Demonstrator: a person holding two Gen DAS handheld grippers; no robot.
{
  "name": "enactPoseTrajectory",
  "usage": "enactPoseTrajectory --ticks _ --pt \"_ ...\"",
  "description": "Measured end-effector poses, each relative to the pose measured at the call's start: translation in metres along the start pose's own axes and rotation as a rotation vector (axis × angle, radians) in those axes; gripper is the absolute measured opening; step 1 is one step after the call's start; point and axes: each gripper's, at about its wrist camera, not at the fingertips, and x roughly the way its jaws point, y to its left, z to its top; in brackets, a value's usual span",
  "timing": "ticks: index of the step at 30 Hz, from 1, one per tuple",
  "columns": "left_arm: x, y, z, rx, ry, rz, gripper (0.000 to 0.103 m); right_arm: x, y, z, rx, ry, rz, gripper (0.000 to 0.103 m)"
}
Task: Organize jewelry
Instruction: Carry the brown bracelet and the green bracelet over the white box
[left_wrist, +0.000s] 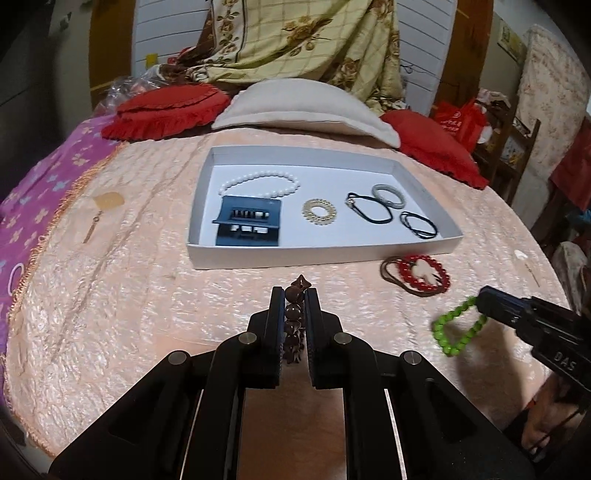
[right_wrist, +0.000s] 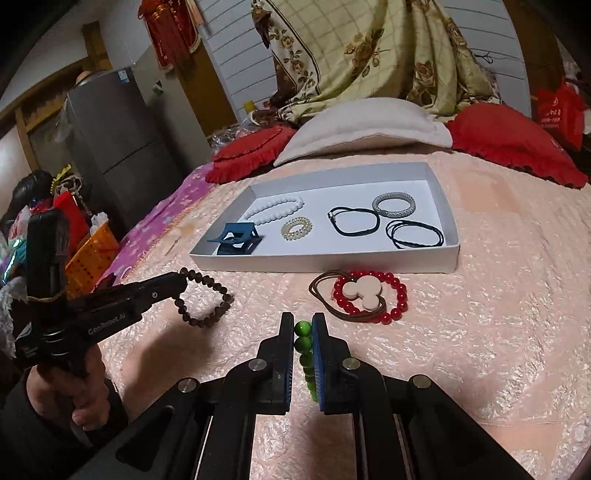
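Note:
My left gripper (left_wrist: 294, 295) is shut on a brown bead bracelet (left_wrist: 293, 314) and holds it above the bed, in front of the white tray (left_wrist: 325, 251); the right wrist view shows it hanging from the left gripper (right_wrist: 181, 282) as a loop (right_wrist: 218, 302). My right gripper (right_wrist: 303, 323) is shut on a green bead bracelet (right_wrist: 303, 343), which hangs from the gripper (left_wrist: 480, 299) as a green loop (left_wrist: 443, 332) in the left wrist view. A red bead bracelet (right_wrist: 397, 295) with a brown cord and beige charm lies in front of the tray (right_wrist: 332, 262).
The tray holds a white bead necklace (left_wrist: 258, 181), a blue hair claw (left_wrist: 247, 221), a pearl ring bracelet (left_wrist: 319, 212), black hair ties (left_wrist: 417, 223) and a silver bangle (left_wrist: 388, 195). Red cushions and a beige pillow (left_wrist: 306, 107) lie behind. A small earring (left_wrist: 92, 229) lies at left.

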Motion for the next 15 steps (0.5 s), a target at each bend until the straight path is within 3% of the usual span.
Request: enactPoseTrajectory --ticks 7,15 --pt "0.0025 -0.0012 -0.0041 0.013 -0.004 0.066 0.009 0.0033 0.0015 -0.0015 -0.012 0.012 -0.014 0.009" --pt "0.0027 0.0019 -0.0049 0.003 0.000 0.083 0.009 0.0071 0.0018 -0.0021 -0.015 0.018 -0.039 0.009"
